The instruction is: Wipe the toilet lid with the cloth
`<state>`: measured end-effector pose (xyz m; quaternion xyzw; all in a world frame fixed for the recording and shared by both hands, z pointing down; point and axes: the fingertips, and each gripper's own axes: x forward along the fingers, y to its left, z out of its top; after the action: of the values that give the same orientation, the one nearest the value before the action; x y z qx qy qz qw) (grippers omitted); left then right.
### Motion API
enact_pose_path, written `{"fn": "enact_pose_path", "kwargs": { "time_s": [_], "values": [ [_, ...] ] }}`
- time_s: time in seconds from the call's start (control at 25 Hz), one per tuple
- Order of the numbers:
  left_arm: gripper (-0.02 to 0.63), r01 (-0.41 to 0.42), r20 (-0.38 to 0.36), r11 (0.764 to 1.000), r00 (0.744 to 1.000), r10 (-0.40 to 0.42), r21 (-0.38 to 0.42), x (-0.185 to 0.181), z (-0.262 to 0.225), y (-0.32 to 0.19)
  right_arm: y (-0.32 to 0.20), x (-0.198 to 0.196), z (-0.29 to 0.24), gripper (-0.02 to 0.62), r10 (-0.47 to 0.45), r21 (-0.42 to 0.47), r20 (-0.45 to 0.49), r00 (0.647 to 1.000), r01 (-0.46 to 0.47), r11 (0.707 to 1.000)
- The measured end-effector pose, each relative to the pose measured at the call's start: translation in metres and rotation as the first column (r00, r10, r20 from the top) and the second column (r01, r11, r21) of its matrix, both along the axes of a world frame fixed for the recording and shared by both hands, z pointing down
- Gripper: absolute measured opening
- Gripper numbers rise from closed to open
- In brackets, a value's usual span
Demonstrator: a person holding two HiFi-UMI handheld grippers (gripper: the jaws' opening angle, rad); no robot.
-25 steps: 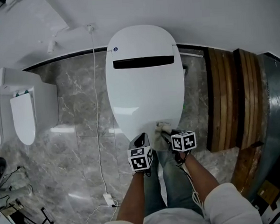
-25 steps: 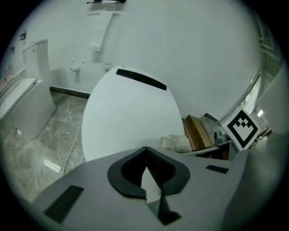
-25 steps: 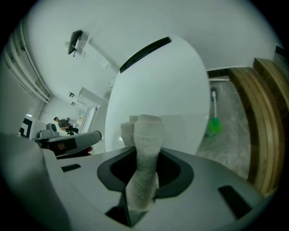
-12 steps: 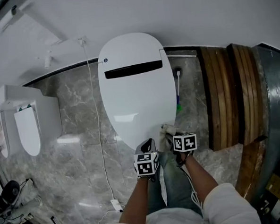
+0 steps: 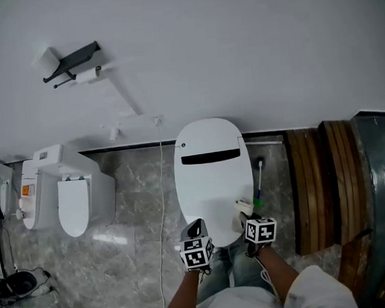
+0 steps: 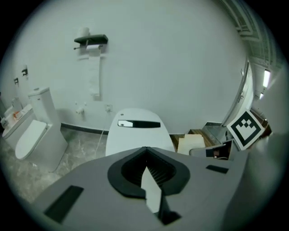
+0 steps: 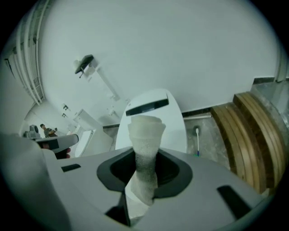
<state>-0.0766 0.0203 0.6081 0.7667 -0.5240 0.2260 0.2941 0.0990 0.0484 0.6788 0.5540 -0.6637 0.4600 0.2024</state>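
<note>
The white toilet lid (image 5: pixel 213 175) is down, a dark slot across its back, and it also shows ahead in the left gripper view (image 6: pixel 135 135) and the right gripper view (image 7: pixel 156 117). My right gripper (image 5: pixel 247 212) hangs over the lid's front right edge, shut on a folded pale cloth (image 5: pixel 244 207). In its own view the cloth (image 7: pixel 145 135) sticks up out of the right gripper (image 7: pixel 142 182). My left gripper (image 5: pixel 196 231) hovers at the lid's front left, shut and holding nothing. Its own view shows the left gripper (image 6: pixel 149 180) with the jaws together.
A second white toilet (image 5: pixel 72 203) stands to the left. A cable (image 5: pixel 162 204) runs down the wall and over the marble floor beside the lid. A toilet brush (image 5: pixel 259 178) lies to its right, next to wooden slats (image 5: pixel 324 187). A paper holder (image 5: pixel 73 60) is high on the wall.
Both grippers have lifted up and back from the lid's front edge. The head view now takes in far more wall, and the toilet looks smaller. The cloth stays in the right gripper.
</note>
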Motion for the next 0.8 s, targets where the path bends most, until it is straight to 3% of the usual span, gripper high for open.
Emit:
{"fn": "enact_pose_path", "kwargs": {
  "time_s": [0.24,0.44,0.56,0.8],
  "values": [
    [0.014,0.071,-0.039,0.984,0.997,-0.065,0.166,-0.013,-0.108,-0.037,-0.052,-0.005,-0.121,0.097,0.030,0.171,0.124,0.992,-0.051,0.984],
    [0.014,0.072,-0.092,0.956,0.995,-0.048,0.285,0.005,-0.189,-0.054,-0.067,-0.017,-0.208,0.097,-0.039,0.322,0.100,0.994,0.005,0.947],
    [0.014,0.069,-0.113,0.940,0.993,-0.033,0.333,0.014,-0.227,-0.061,-0.075,-0.025,-0.231,0.097,-0.070,0.379,0.101,0.992,0.027,0.925],
    [0.014,0.018,-0.086,0.927,0.996,0.015,0.374,0.028,-0.248,-0.079,-0.099,-0.022,-0.262,0.097,-0.075,0.451,0.040,0.996,0.049,0.891]
  ]
}}
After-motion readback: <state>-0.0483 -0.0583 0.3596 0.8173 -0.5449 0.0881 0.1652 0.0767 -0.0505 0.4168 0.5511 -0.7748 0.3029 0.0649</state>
